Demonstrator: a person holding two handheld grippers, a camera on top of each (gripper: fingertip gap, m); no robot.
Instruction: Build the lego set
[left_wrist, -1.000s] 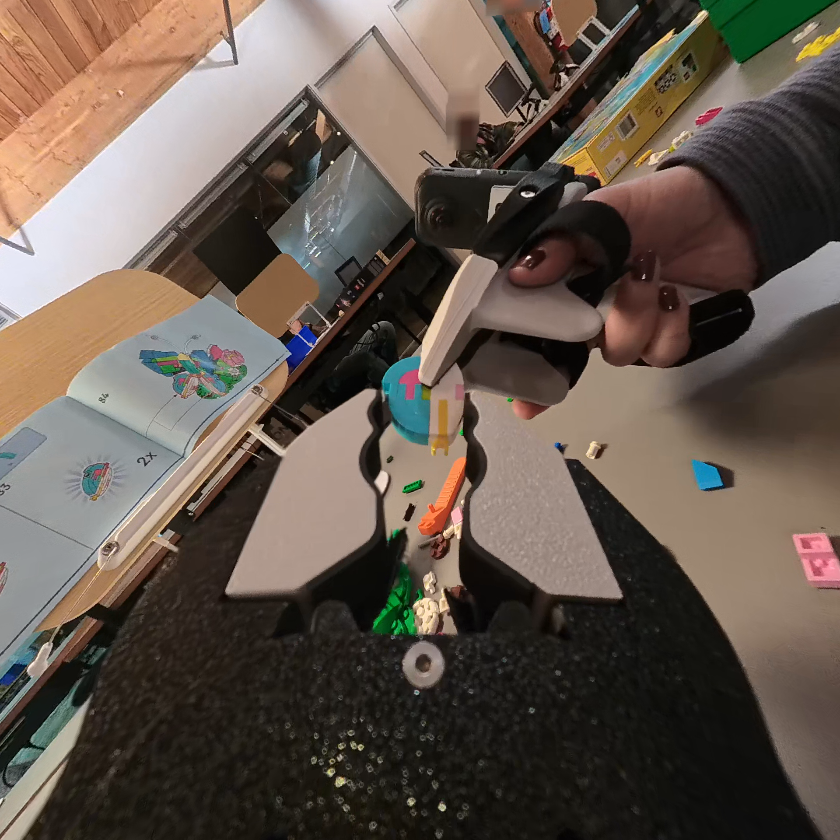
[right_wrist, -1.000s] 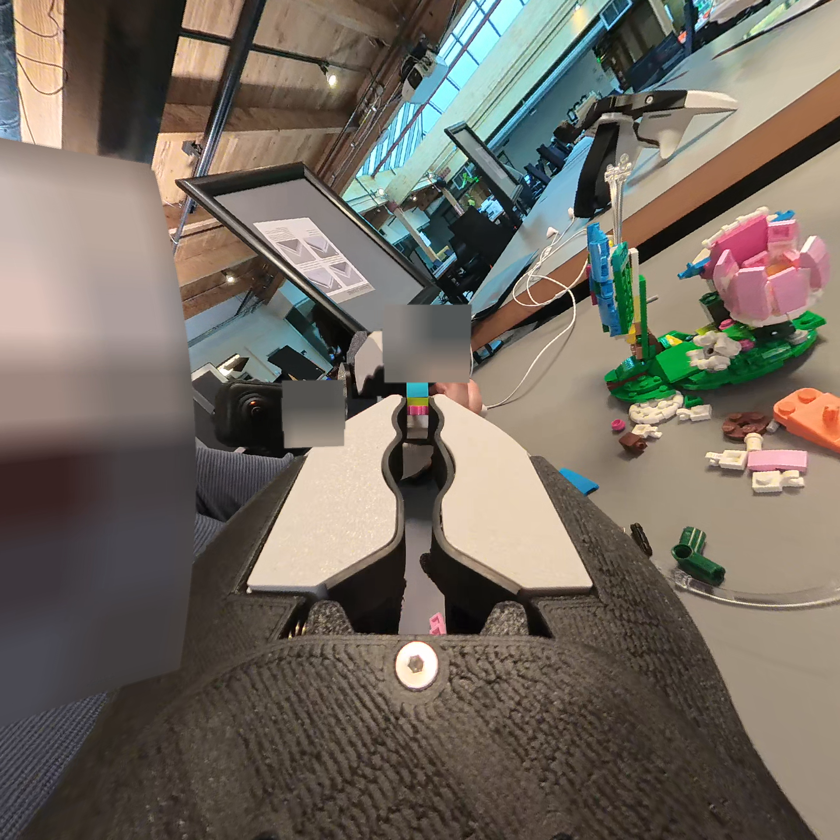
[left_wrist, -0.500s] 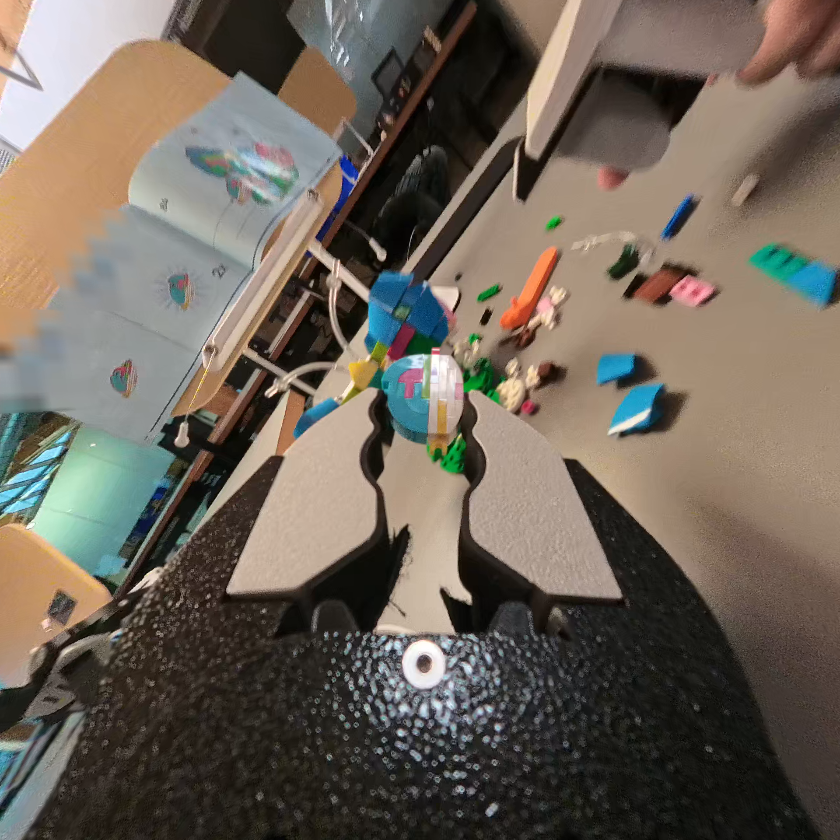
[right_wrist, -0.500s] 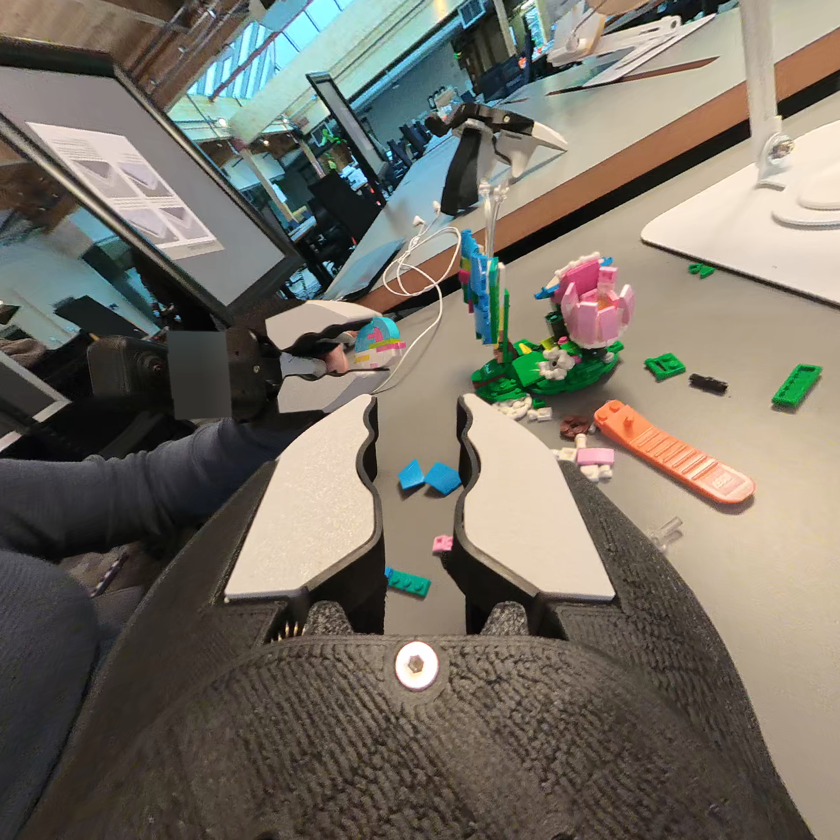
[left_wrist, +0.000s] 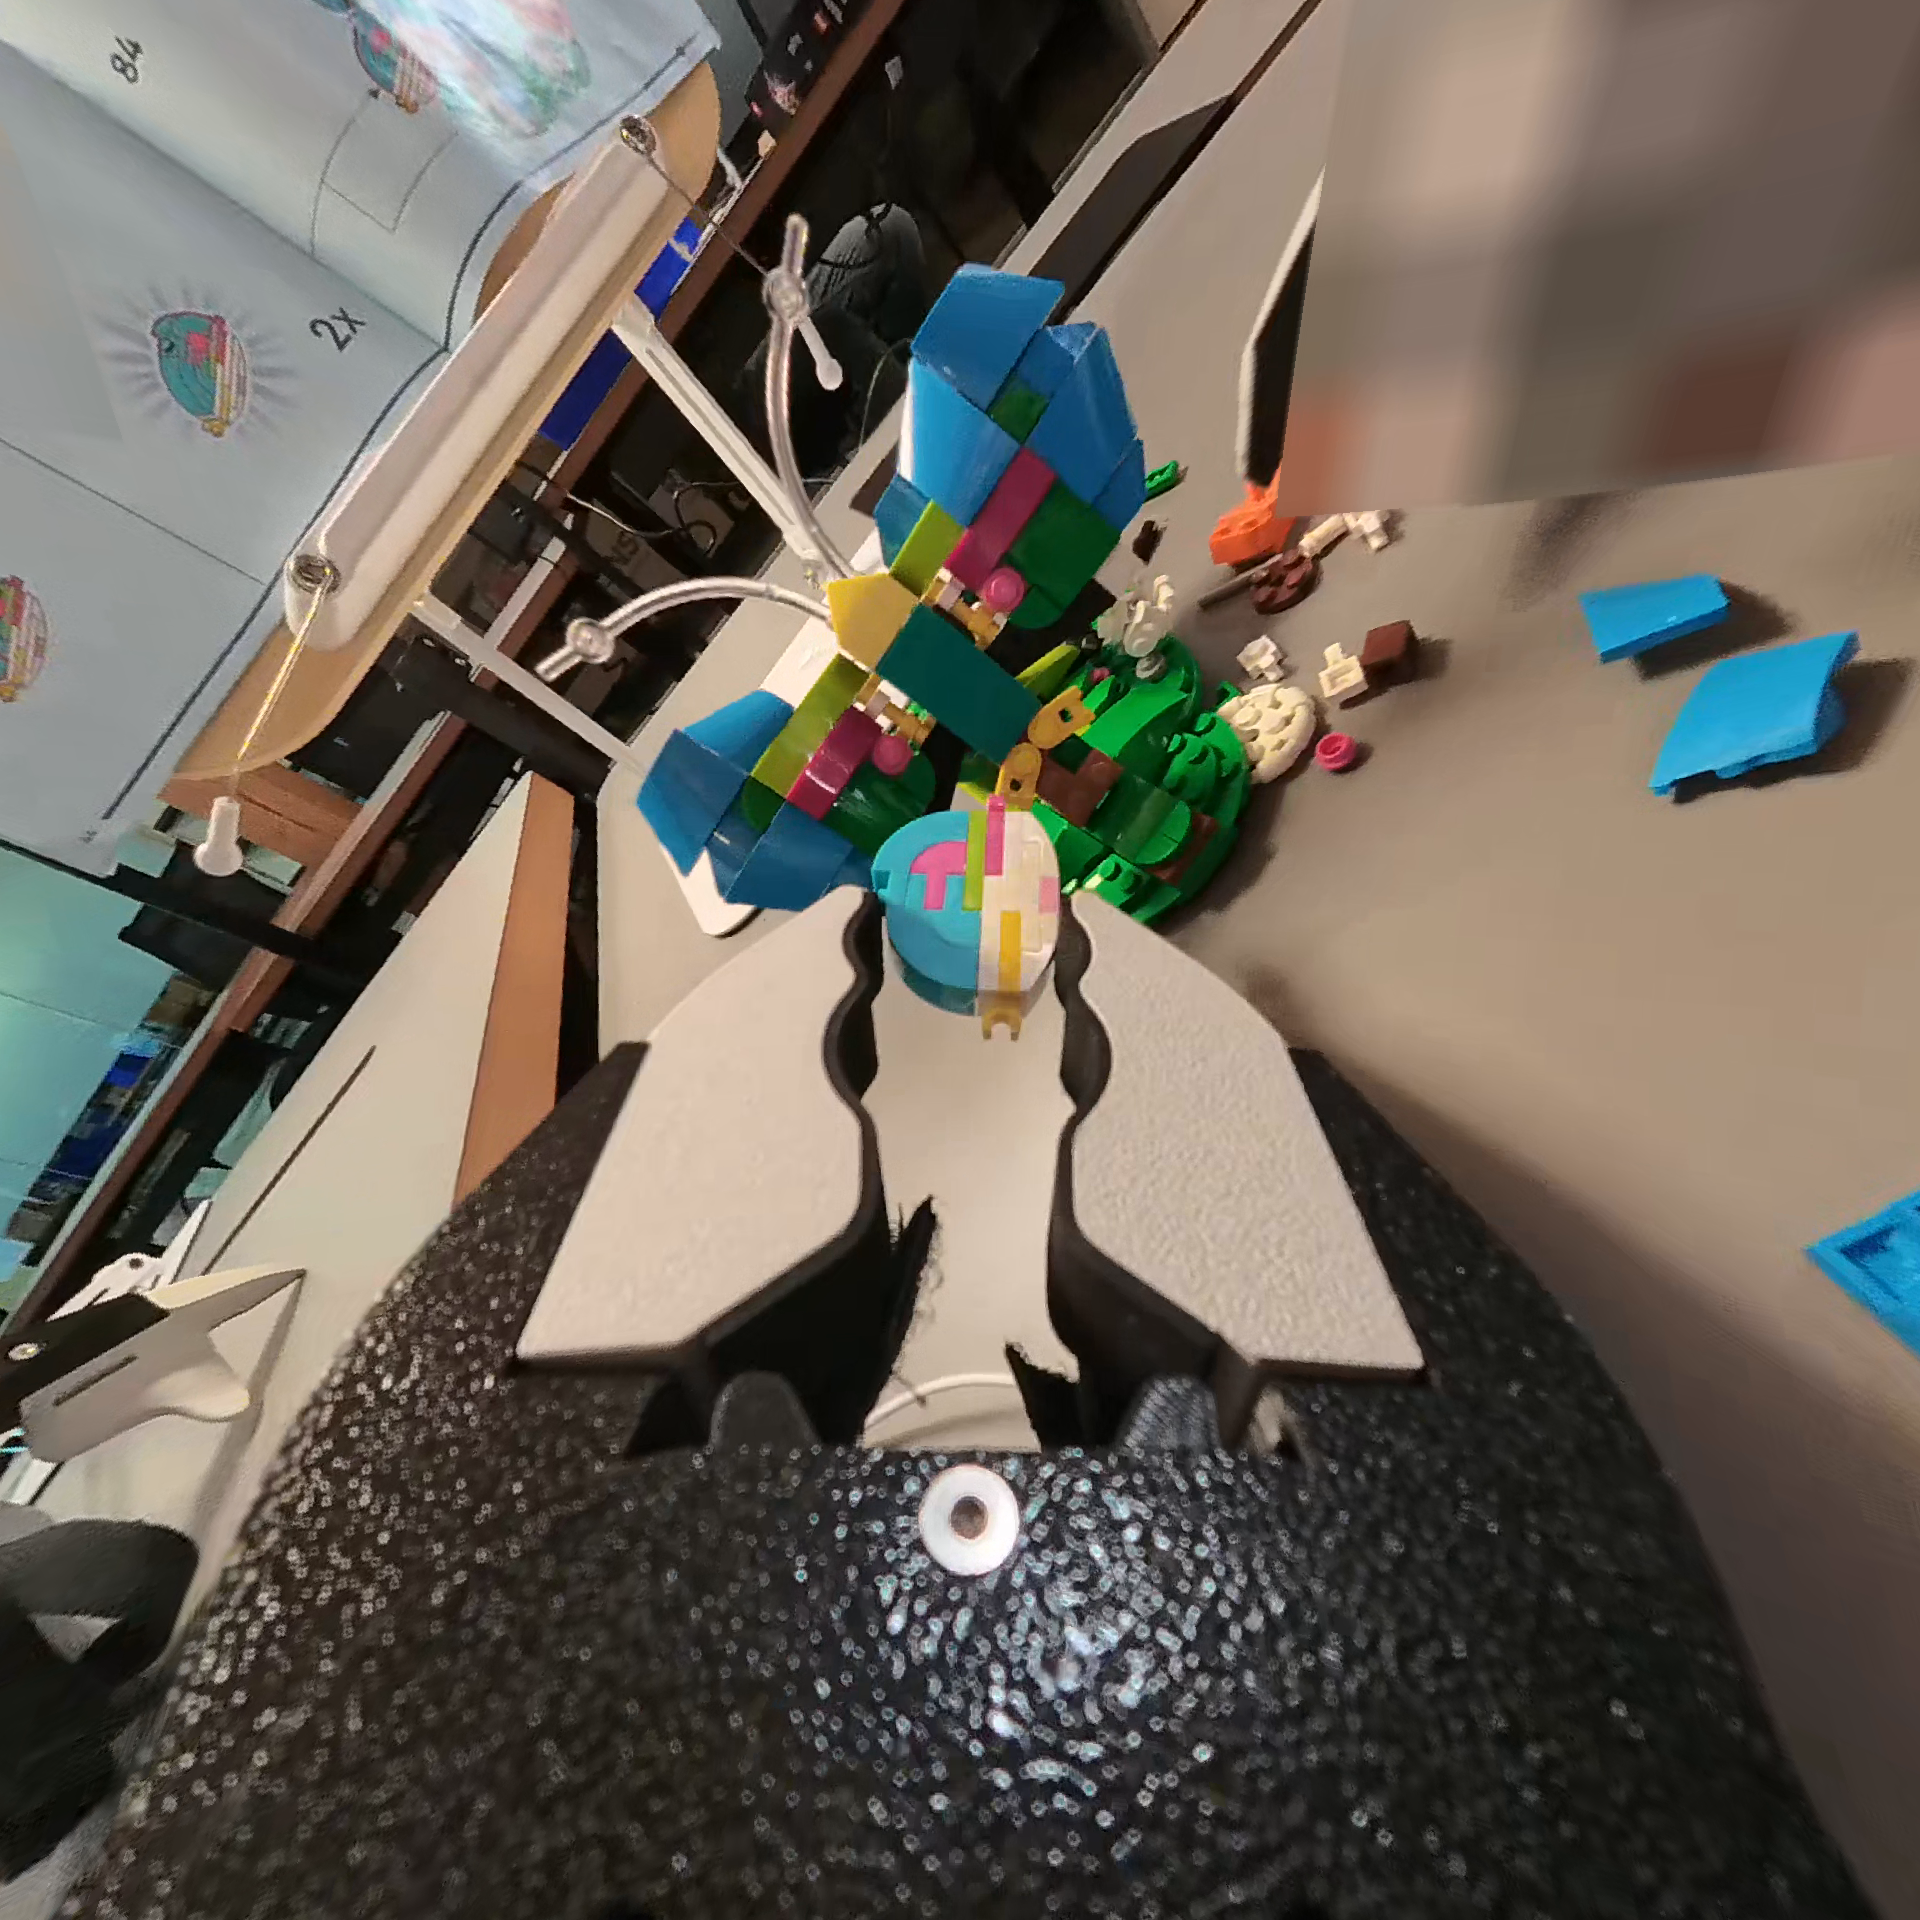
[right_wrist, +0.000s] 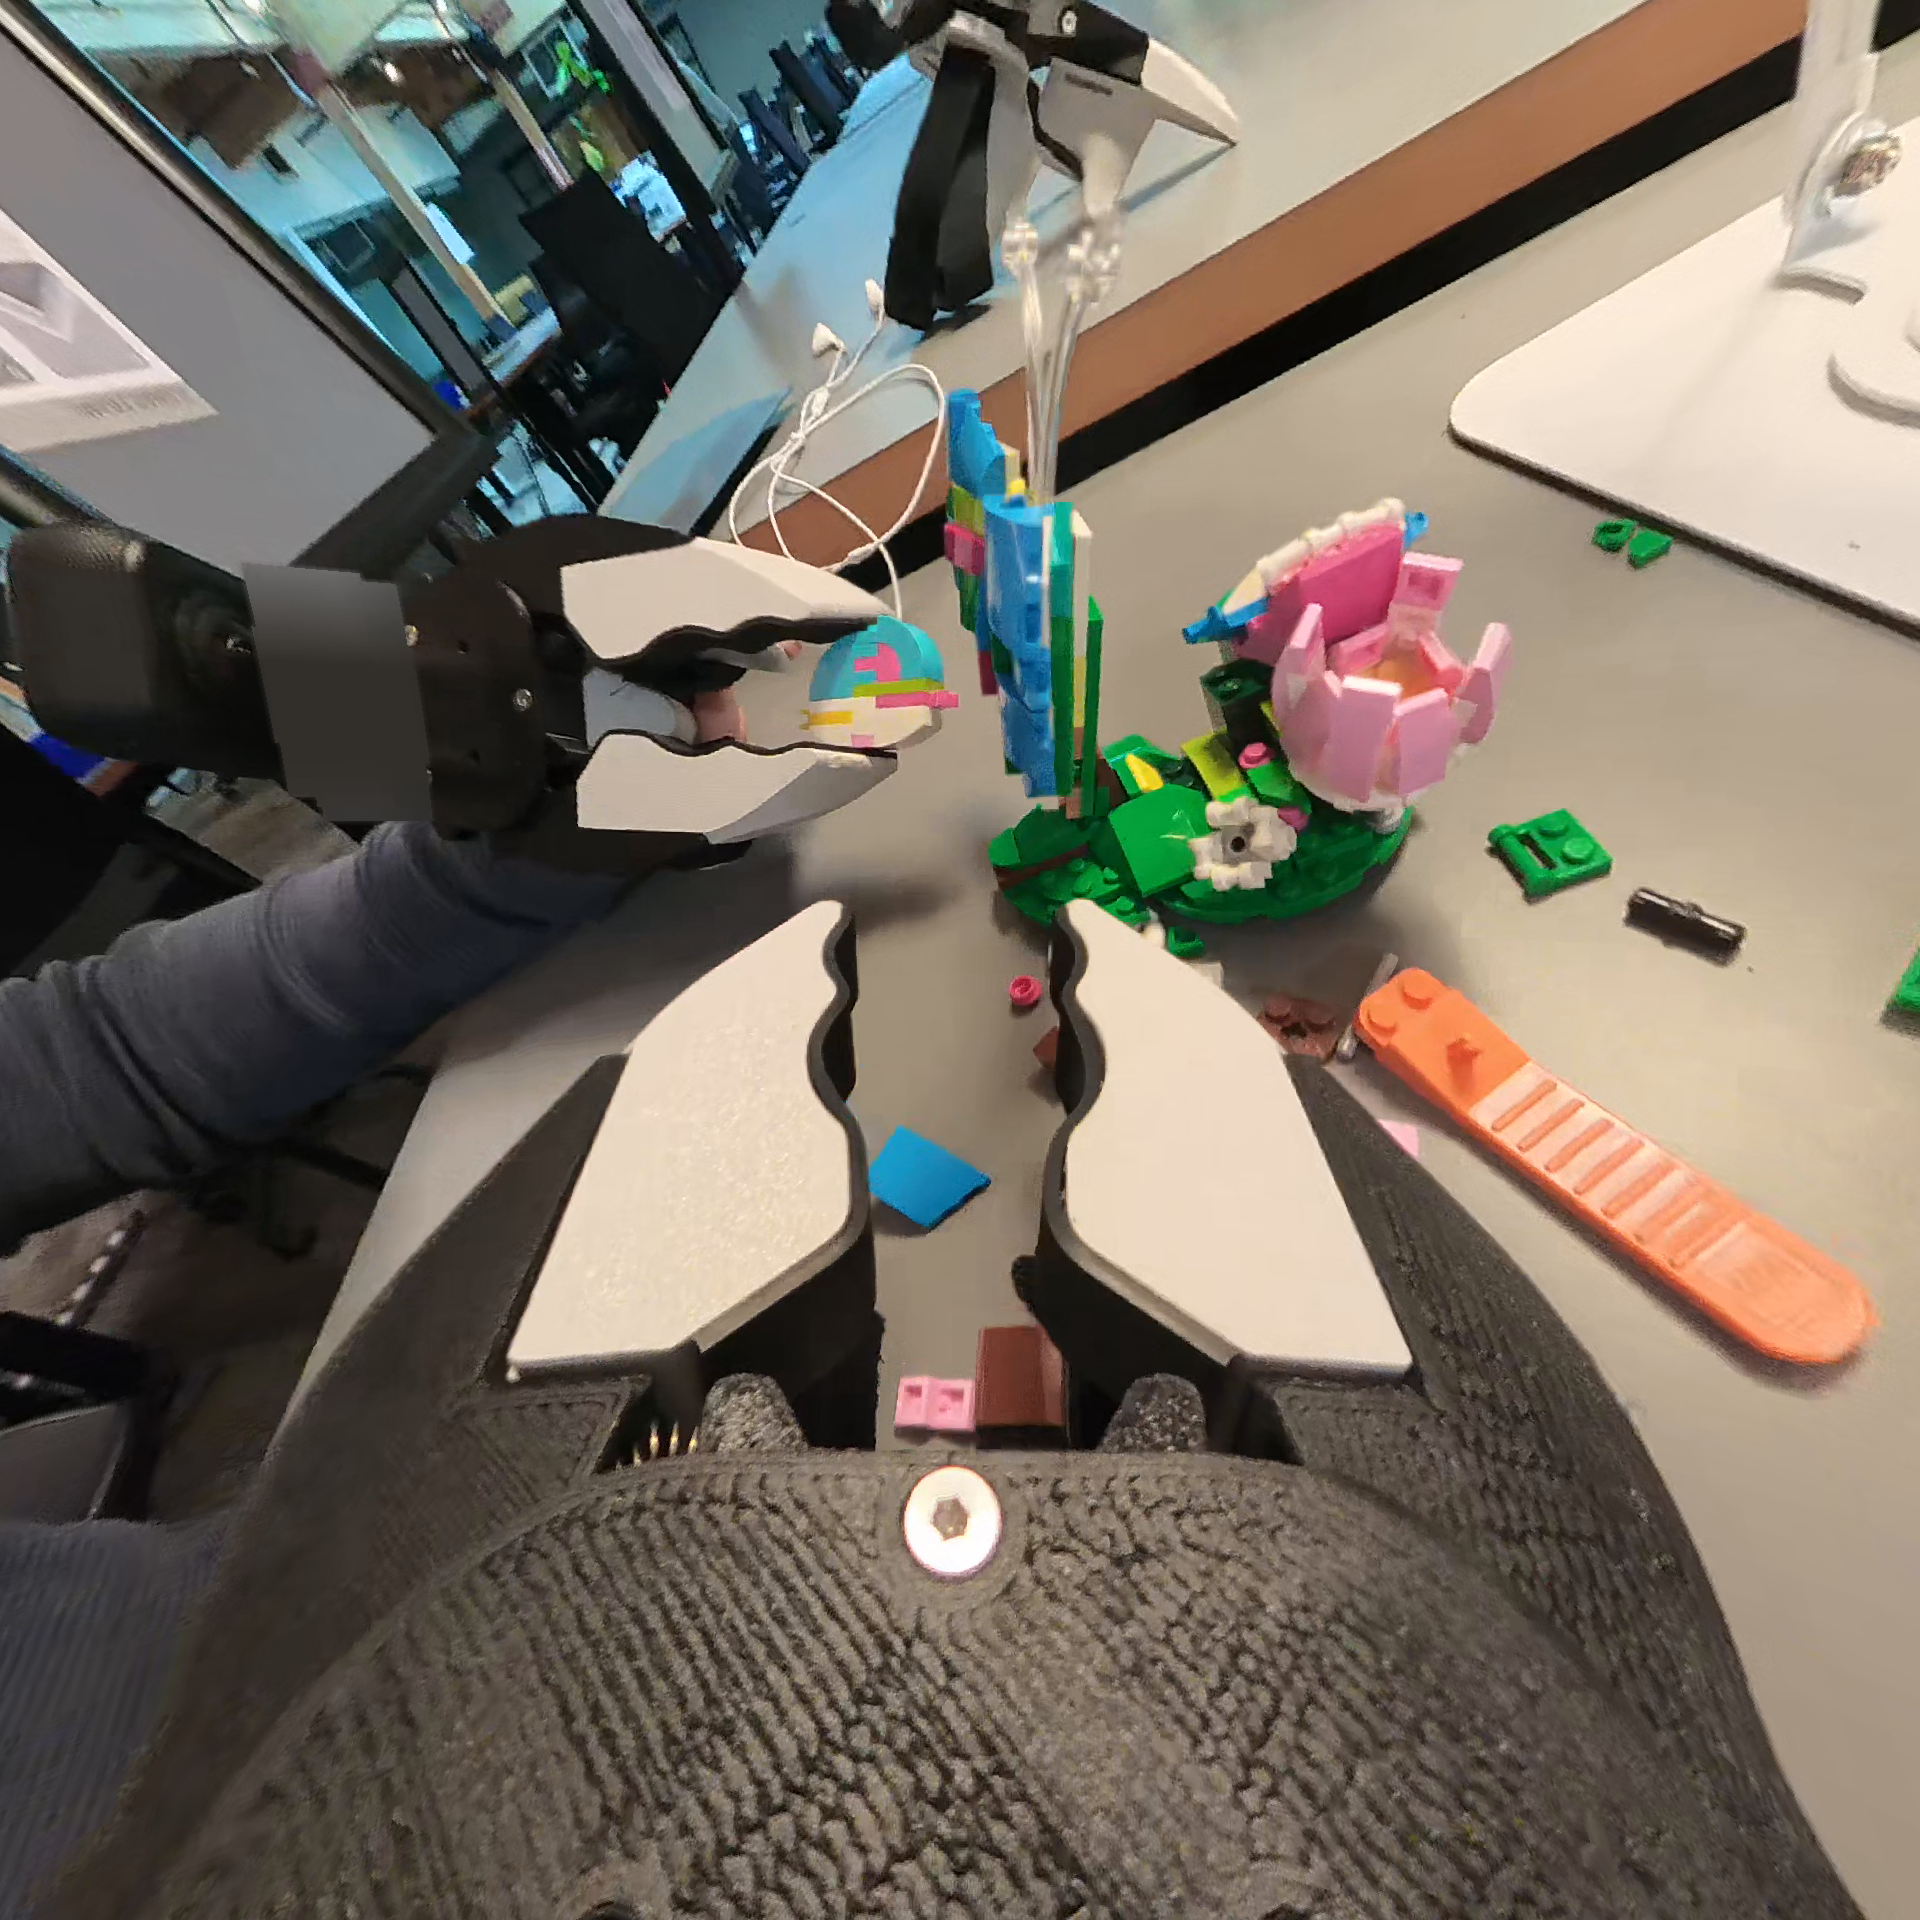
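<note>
Right wrist view: left tool (right_wrist: 883, 694) clamps one rounded wing (right_wrist: 878, 694); right tool (right_wrist: 951, 920) gapes empty.

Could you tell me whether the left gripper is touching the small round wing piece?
Touching: the right wrist view shows the left gripper clamping the wing piece between both fingertips.
</note>
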